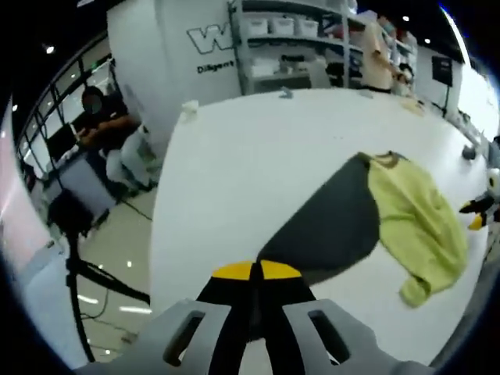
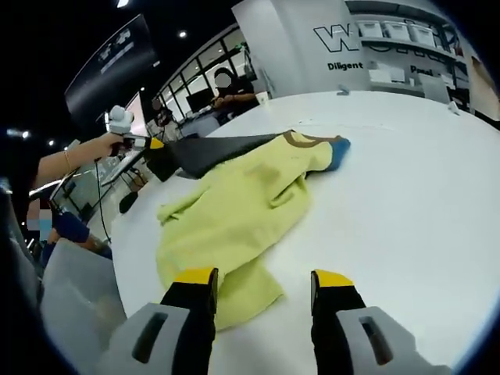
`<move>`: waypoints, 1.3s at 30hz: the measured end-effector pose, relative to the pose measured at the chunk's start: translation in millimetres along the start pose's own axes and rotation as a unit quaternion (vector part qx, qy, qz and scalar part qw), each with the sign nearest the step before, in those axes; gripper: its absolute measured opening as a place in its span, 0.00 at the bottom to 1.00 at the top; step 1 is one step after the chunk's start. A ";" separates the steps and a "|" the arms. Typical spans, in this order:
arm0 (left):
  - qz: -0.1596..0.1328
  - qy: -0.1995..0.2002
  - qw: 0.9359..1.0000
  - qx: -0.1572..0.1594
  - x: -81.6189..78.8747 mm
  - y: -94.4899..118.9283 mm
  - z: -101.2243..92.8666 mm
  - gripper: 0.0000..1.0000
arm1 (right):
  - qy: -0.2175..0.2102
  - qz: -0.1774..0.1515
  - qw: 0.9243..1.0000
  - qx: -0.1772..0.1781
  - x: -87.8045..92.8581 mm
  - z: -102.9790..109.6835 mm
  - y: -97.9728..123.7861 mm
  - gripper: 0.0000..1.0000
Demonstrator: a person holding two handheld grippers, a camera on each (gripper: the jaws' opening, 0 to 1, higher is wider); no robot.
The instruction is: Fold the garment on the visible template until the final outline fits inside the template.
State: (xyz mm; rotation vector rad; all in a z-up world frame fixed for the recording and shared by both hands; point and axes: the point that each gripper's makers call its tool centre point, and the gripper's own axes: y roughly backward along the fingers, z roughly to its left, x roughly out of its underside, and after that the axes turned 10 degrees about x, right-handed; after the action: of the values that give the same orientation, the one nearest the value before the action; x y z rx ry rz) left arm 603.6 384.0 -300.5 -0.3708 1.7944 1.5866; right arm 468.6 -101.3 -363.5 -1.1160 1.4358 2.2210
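- The left claw (image 1: 256, 273) is sitting with its yellow-tipped jaws pressed together, pinching the near corner of the dark template (image 1: 328, 223) at the worktop's edge.
- In the right gripper view, that left claw (image 2: 153, 145) is coming in from the left, held by a person's hand (image 2: 109, 143), and it is lifting the corner of the dark template (image 2: 215, 152) off the worktop (image 2: 406, 195).
- The right claw (image 2: 262, 285) is standing with its jaws spread apart and holding nothing, poised over the worktop near the garment's lower end.
- The yellow-green garment (image 2: 234, 215) is lying crumpled near the worktop's edge, partly over the template, with its brown collar and a blue patch pointing toward the worktop's middle.
- In the left gripper view, the garment (image 1: 414, 223) is lying along one side of the template, overlapping it, with a sleeve trailing toward the worktop's edge.
- The white worktop (image 1: 258, 148) is carrying both template and garment.
- Beyond the worktop's far edge, shelving (image 1: 289, 43) is standing against a wall, and a seated person (image 1: 105, 121) is leaning at a desk off one side.
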 end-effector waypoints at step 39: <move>-0.012 -0.111 0.981 0.156 46.7 -3.3 -142.4 0.63 | -0.011 0.008 1.000 0.006 6.6 -9.3 -11.7 0.34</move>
State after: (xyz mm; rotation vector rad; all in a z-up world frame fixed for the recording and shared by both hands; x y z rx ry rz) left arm 528.1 258.9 -333.6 -0.0650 1.8166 1.2480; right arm 475.4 -104.9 -378.0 -1.0774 1.4532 2.2256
